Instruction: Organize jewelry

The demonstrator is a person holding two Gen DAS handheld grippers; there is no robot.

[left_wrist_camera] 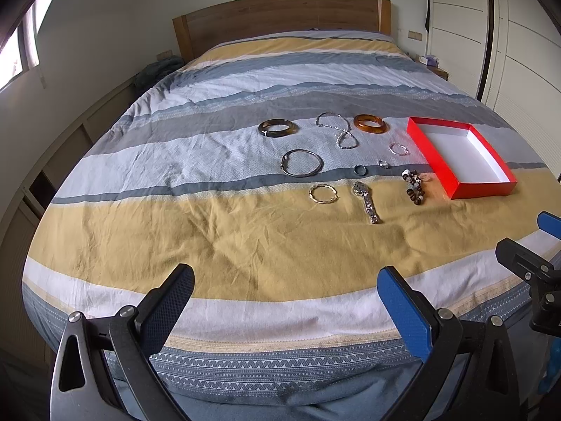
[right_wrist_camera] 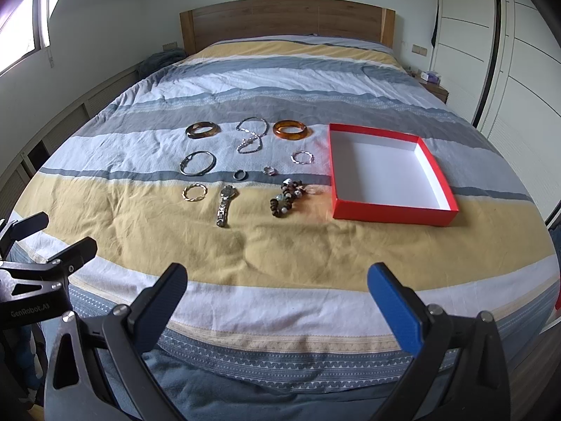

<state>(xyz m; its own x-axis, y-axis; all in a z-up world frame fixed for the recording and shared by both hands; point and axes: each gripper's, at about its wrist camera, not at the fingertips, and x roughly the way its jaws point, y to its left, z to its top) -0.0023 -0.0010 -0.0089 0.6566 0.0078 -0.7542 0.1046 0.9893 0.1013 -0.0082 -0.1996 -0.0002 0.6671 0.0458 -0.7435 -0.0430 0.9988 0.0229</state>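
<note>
Jewelry lies in rows on the striped bed cover: a dark bangle (left_wrist_camera: 277,128) (right_wrist_camera: 203,129), a silver chain (left_wrist_camera: 336,129) (right_wrist_camera: 250,137), an amber bangle (left_wrist_camera: 370,123) (right_wrist_camera: 291,129), a silver hoop bracelet (left_wrist_camera: 302,163) (right_wrist_camera: 197,163), a gold bracelet (left_wrist_camera: 323,193) (right_wrist_camera: 194,192), a watch (left_wrist_camera: 366,201) (right_wrist_camera: 225,205), two rings (left_wrist_camera: 360,170) (right_wrist_camera: 240,174) and a beaded bracelet (left_wrist_camera: 414,184) (right_wrist_camera: 287,198). An empty red box (left_wrist_camera: 480,189) (right_wrist_camera: 392,212) sits to their right. My left gripper (left_wrist_camera: 285,287) and right gripper (right_wrist_camera: 277,284) are both open and empty, above the bed's near edge.
The wooden headboard (right_wrist_camera: 287,21) stands at the far end. White wardrobe doors (right_wrist_camera: 519,70) line the right wall. A low cabinet run (left_wrist_camera: 45,161) and a window (right_wrist_camera: 21,31) are on the left. A nightstand (right_wrist_camera: 434,86) sits at the back right.
</note>
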